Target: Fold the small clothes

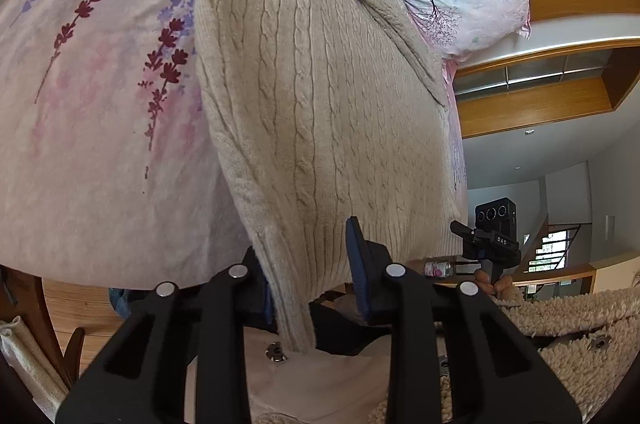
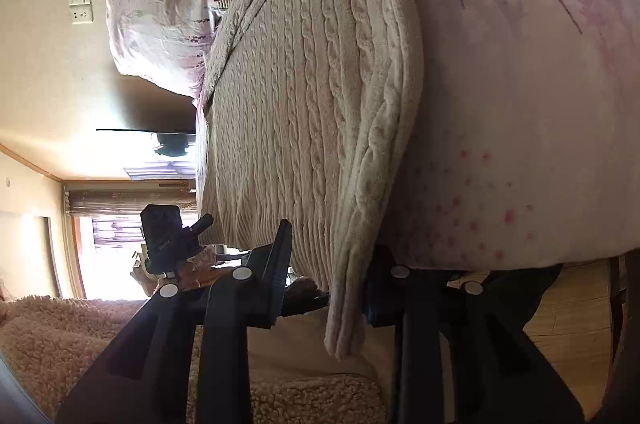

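A cream cable-knit sweater (image 1: pixel 320 96) hangs over the floral bed's (image 1: pixel 100 104) edge, flanked by wide-spread jaws of left gripper (image 1: pixel 312 284) and right gripper (image 2: pixel 332 280).

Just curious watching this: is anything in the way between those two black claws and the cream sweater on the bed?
Nothing visible. The sweater's sleeve end already hangs between the open fingers of the left gripper, and the other sleeve between those of the right gripper.

Right gripper (image 2: pixel 328 280) open; sleeve cuff (image 2: pixel 346 320) of cream cable-knit sweater (image 2: pixel 304 96) hangs between fingers. Sweater lies on floral sheet (image 2: pixel 520 128). Left gripper (image 2: pixel 172 236) at lower left. Pillow (image 2: pixel 160 4) beyond.
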`<control>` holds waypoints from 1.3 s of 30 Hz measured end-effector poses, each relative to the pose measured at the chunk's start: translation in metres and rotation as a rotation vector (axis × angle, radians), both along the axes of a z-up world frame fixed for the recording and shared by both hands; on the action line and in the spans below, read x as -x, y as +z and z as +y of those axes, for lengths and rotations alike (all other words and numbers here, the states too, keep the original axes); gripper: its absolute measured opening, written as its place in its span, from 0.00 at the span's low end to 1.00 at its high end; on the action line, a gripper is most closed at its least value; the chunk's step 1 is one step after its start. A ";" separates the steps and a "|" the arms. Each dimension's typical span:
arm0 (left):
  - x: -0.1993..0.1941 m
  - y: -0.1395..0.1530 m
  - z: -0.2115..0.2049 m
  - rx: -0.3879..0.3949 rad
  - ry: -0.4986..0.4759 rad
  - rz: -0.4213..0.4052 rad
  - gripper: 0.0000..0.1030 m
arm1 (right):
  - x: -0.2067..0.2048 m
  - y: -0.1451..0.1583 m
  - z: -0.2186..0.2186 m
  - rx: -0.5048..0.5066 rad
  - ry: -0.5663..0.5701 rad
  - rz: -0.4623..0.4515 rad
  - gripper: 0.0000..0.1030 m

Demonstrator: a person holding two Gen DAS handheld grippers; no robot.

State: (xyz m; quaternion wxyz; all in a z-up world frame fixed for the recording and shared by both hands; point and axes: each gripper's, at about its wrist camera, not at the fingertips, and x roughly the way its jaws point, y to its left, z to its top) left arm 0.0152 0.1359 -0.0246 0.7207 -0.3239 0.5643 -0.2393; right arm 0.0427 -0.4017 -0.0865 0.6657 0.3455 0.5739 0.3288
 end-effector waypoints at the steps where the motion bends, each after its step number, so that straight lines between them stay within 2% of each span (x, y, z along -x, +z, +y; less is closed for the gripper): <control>1: -0.001 0.000 -0.001 -0.006 -0.003 0.006 0.20 | -0.001 0.001 0.003 0.008 0.009 -0.005 0.27; 3: -0.002 0.001 -0.001 -0.016 -0.010 0.006 0.10 | -0.001 0.005 0.008 0.027 0.035 -0.029 0.12; 5: -0.003 0.004 0.002 0.007 -0.004 -0.004 0.07 | -0.001 0.012 0.010 0.030 0.029 -0.074 0.08; 9: -0.010 0.018 0.014 0.046 0.035 -0.071 0.06 | -0.007 0.031 0.002 0.019 -0.038 -0.173 0.08; 17: -0.037 0.058 0.055 0.149 0.208 -0.233 0.06 | -0.029 0.080 -0.004 0.013 -0.136 -0.392 0.07; 22: -0.059 0.086 0.059 0.165 0.230 -0.333 0.06 | -0.041 0.106 -0.010 -0.024 -0.206 -0.493 0.07; 32: -0.122 0.131 0.051 0.118 0.230 -0.476 0.06 | -0.071 0.138 -0.008 -0.062 -0.295 -0.608 0.07; 39: -0.174 0.138 0.042 0.023 0.262 -0.478 0.06 | -0.113 0.151 0.002 -0.013 -0.360 -0.652 0.07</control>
